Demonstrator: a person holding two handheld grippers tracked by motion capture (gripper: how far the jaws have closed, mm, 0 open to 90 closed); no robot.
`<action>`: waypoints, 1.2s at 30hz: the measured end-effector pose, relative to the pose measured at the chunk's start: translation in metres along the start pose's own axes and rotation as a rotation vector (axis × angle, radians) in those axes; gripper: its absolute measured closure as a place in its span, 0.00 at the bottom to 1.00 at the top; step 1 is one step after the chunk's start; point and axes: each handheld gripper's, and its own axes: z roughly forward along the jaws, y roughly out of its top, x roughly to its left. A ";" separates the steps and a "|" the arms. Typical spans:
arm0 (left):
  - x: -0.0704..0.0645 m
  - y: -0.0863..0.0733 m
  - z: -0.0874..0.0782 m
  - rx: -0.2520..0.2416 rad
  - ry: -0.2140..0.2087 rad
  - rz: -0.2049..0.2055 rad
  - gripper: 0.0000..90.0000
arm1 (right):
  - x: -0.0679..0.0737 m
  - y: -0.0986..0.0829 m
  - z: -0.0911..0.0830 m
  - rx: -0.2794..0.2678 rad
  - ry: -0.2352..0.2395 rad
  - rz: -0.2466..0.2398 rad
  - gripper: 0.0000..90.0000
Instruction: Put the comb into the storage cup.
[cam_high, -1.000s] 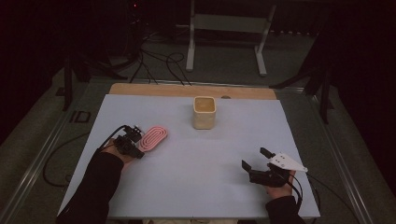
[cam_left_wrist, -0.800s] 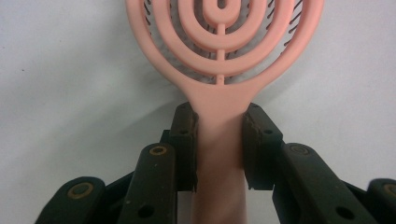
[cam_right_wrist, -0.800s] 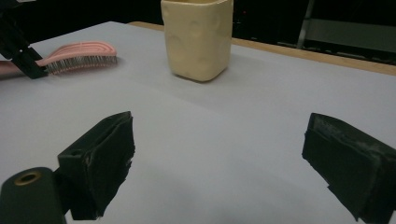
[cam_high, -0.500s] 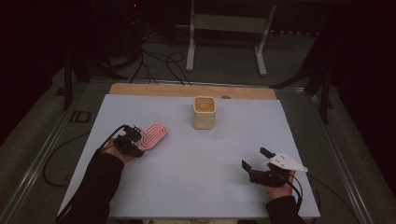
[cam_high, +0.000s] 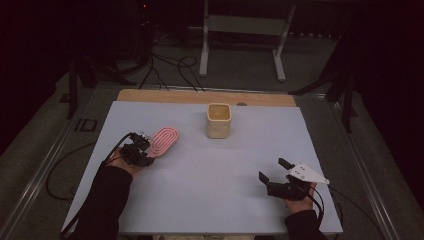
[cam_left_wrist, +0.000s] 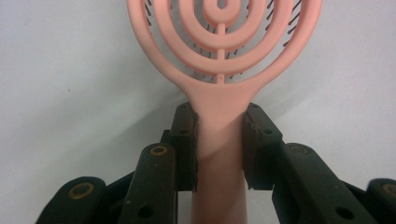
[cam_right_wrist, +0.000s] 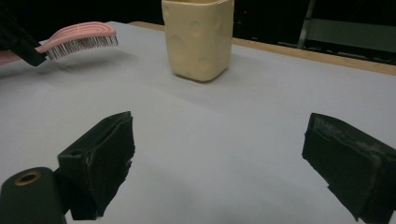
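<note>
At the left of the high view, the left gripper (cam_high: 142, 150) is clenched on the handle of the pink hairbrush (cam_high: 163, 141) (concentric plastic ribs, dark bristles facing down), lifted just off the white table (cam_high: 210, 175). Lower right, the right gripper (cam_high: 274, 170) rests with jaws spread, facing a squarish cream cup (cam_high: 219, 120).

Brush (cam_left_wrist: 219, 56) head beyond top edge

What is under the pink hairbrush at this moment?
Under the pink hairbrush there is only its shadow on the white table; its bristles point down, lifted off. The left hand-held gripper covers its handle.
</note>
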 end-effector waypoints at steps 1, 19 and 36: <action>0.000 0.000 0.000 0.000 0.000 0.000 0.78 | 0.000 0.000 0.000 0.000 0.000 0.000 0.10; -0.001 -0.002 -0.009 -0.111 0.053 -0.026 0.78 | 0.000 0.000 0.000 0.001 0.001 0.001 0.10; -0.002 -0.014 -0.022 -0.238 0.099 -0.036 0.78 | 0.002 -0.001 0.001 0.005 0.006 0.000 0.10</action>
